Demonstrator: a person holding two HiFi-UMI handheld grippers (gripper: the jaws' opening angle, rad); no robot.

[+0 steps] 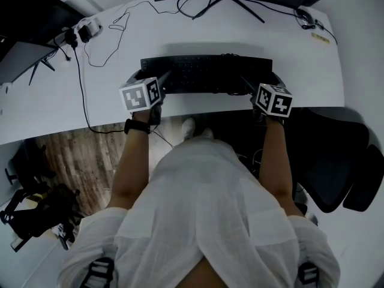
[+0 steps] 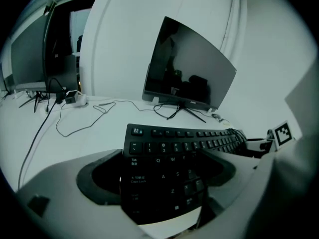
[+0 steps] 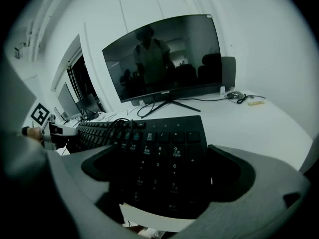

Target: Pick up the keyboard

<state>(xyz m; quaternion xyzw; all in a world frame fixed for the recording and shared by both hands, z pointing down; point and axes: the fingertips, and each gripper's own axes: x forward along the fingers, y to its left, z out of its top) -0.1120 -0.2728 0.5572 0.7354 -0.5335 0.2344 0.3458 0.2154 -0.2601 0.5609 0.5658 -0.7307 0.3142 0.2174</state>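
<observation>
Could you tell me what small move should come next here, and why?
Probably close both grippers before lifting: the left gripper and right gripper each stand open with an end of the keyboard between their jaws, on the desk.

Bare desk (image 1: 51,104) left and right of keyboard (image 1: 207,74): open passage. Rear strip behind keyboard narrowed by monitor stand (image 1: 246,9) legs. Thin cable (image 1: 81,89) and adapter (image 1: 89,30) at left rear. Chair (image 1: 336,161) at right front edge
</observation>
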